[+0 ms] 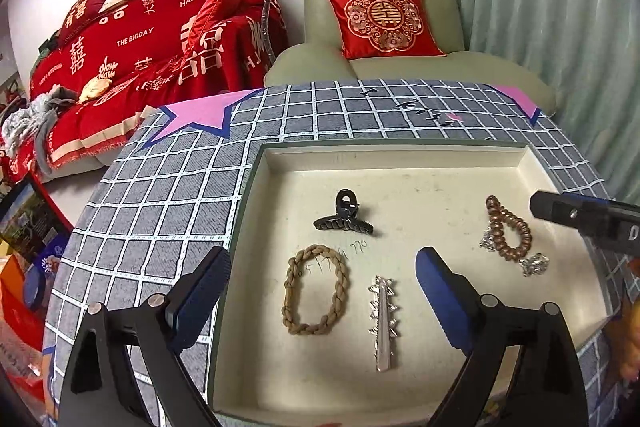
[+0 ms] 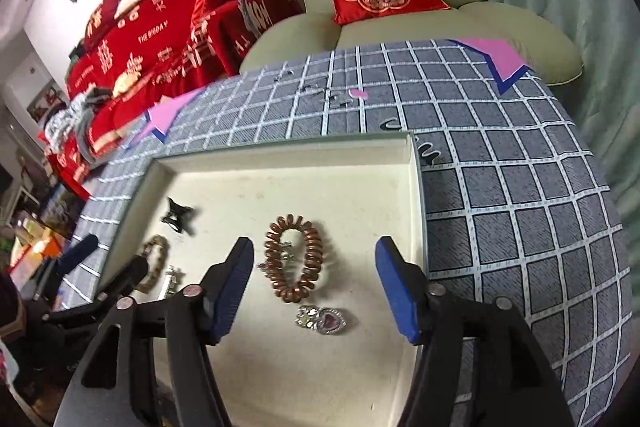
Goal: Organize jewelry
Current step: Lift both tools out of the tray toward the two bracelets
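Your left claw (image 1: 322, 281) is spread wide over the braided tan hair tie (image 1: 316, 290) and silver hair clip (image 1: 384, 323), mid-frame in the cream tray (image 1: 400, 157); your right claw (image 2: 314, 281) gapes around the copper spiral hair tie (image 2: 296, 259), holding nothing.

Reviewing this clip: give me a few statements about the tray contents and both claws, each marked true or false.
1. Both the left claw and the right claw are open and hold nothing. True.
2. The black hair claw clip lies on the checked tablecloth, outside the tray. False: it lies inside the tray.
3. The braided tan hair tie lies beside the silver hair clip. True.
4. The brown spiral hair tie is clamped in the right claw. False: it lies on the tray floor between the open fingers.
5. A heart-shaped brooch lies near the spiral hair tie. True.
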Available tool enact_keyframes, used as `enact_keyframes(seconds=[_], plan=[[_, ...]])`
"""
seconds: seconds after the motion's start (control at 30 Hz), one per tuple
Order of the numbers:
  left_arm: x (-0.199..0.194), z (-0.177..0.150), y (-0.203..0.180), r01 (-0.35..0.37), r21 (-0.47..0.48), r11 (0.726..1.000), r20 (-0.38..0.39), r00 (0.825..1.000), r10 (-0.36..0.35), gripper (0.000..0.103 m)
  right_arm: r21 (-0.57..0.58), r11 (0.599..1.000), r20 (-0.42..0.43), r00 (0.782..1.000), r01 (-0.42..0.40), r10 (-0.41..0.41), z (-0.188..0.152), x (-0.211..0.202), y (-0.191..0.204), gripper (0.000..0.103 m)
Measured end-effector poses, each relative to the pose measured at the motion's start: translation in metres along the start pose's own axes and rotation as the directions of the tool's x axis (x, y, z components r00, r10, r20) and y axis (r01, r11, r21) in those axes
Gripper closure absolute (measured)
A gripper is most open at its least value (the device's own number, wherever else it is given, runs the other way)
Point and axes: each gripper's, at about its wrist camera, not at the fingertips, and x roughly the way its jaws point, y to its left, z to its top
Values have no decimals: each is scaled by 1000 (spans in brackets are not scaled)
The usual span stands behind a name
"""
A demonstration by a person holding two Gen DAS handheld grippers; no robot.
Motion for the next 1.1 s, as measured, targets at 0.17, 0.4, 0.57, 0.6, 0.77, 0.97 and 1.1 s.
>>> enact_keyframes(seconds=[0.17, 0.4, 0.57, 0.6, 0.77, 0.97, 1.1], plan=[[-25, -6, 4, -3, 3, 1000, 53, 999, 3, 0, 9, 999, 40, 999, -36, 35, -6, -28, 3, 21], [-66, -30, 4, 25, 34, 999, 72, 997, -27, 0, 13, 995, 68, 993, -101, 100, -27, -69, 7, 17], [-85, -56, 0, 32, 51, 998, 60, 998, -35, 0, 5, 991, 72, 989, -133, 132, -51, -93, 10, 17], [-86, -59, -1, 30, 54, 998, 60, 998, -33, 0, 0, 991, 74, 988, -135, 135, -58, -99, 11, 17], [-90, -79, -6, 56, 64, 996, 32, 998, -58, 0, -8, 992, 59, 991, -122, 122, -86, -113, 12, 17], [-78, -96, -9, 74, 59, 996, -36, 997, -72, 0, 4, 997, 10, 997, -80, 80, -117, -112, 1, 17], [-73, -104, -12, 67, 62, 996, -54, 997, -64, 0, 11, 999, -31, 998, -50, 50, -134, -105, -8, 17]])
